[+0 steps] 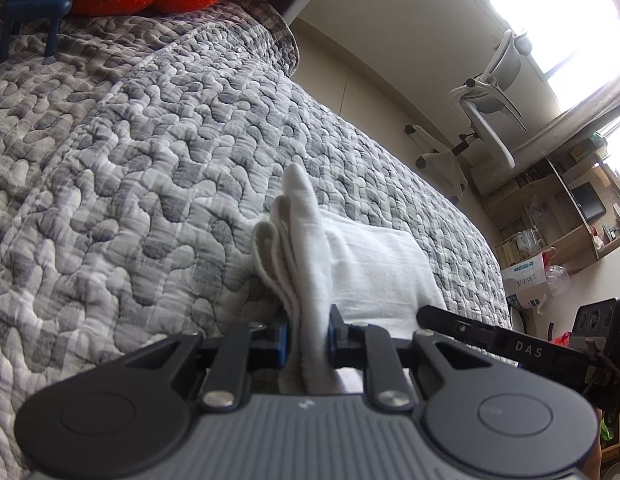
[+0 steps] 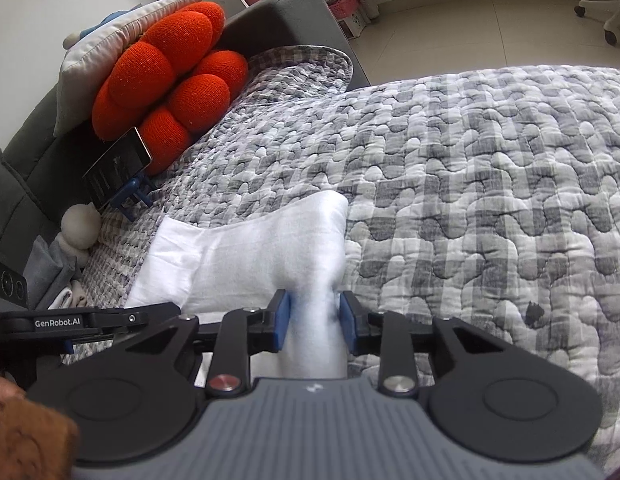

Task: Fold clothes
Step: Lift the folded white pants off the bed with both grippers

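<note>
A white cloth (image 2: pixel 246 256) lies partly folded on a grey quilt (image 2: pixel 490 184) that covers a bed. The left gripper (image 1: pixel 308 338) pinches several stacked layers of the cloth between its blue pads; the bunched edges stand up in a narrow fan just past the jaws, and the rest of the cloth lies flat on the quilt to the right of them. The right gripper (image 2: pixel 314 322) has a raised fold of the same cloth between its jaws, which stand wider; the cloth there is blurred, so it is hard to say whether the pads press on it, though they seem to touch its sides. From that fold the cloth runs away flat toward the left. In the right wrist view the tip of the left gripper shows at the left edge, near the cloth's near corner. An orange cushion (image 2: pixel 170 76) leans at the head of the bed, well apart from the cloth, with a tablet (image 2: pixel 118 168) propped on a blue stand against it. An office chair (image 1: pixel 494 100) stands on the floor beyond the bed.
</note>
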Demonstrator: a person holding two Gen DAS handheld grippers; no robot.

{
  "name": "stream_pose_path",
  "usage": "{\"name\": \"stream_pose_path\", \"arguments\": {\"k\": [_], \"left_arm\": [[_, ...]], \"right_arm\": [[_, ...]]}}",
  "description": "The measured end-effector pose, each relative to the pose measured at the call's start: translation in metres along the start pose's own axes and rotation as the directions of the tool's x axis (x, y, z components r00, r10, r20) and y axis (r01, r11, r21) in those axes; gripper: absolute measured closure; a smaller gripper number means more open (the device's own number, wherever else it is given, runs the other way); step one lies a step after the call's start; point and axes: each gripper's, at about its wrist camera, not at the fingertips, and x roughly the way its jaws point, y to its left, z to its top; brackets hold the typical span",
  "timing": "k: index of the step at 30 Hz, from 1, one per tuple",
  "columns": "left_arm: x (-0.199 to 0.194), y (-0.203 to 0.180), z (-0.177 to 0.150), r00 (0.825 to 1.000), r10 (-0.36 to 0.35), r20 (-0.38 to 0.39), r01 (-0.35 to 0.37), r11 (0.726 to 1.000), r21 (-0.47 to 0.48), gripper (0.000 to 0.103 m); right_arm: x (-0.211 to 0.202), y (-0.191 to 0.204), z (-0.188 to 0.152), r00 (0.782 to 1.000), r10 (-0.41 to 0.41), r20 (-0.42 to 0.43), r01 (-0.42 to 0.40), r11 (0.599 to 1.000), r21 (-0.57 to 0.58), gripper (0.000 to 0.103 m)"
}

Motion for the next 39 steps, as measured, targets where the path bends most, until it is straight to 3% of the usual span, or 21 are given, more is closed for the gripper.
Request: {"name": "stream_pose_path", "arguments": {"k": [6, 10, 13, 39], "left_arm": [[0.001, 0.000, 0.000, 1.000, 0.004, -0.001, -0.004, 1.000, 0.001, 0.085], [0.000, -0.001, 0.000, 1.000, 0.001, 0.004, -0.001, 1.000, 0.003, 0.085], [-0.002, -0.002, 0.000, 1.000, -0.003, 0.010, 0.003, 1.000, 0.004, 0.085], [-0.036, -0.007, 0.006, 0.991, 0.024, 0.129, -0.032, 0.997, 0.063, 0.085]], "right_arm": [[0.002, 0.007, -0.004, 1.000, -0.001, 0.003, 0.001, 0.999, -0.035, 0.068], [0.001, 0.017, -0.007, 0.999, -0.041, 0.028, 0.043, 0.996, -0.077, 0.082], [-0.002, 0.025, -0.007, 0.997, -0.064, 0.053, 0.069, 0.992, -0.105, 0.084], [-0.006, 0.078, 0.002, 0.985, -0.065, 0.158, 0.102, 0.966, -0.239, 0.086]]}}
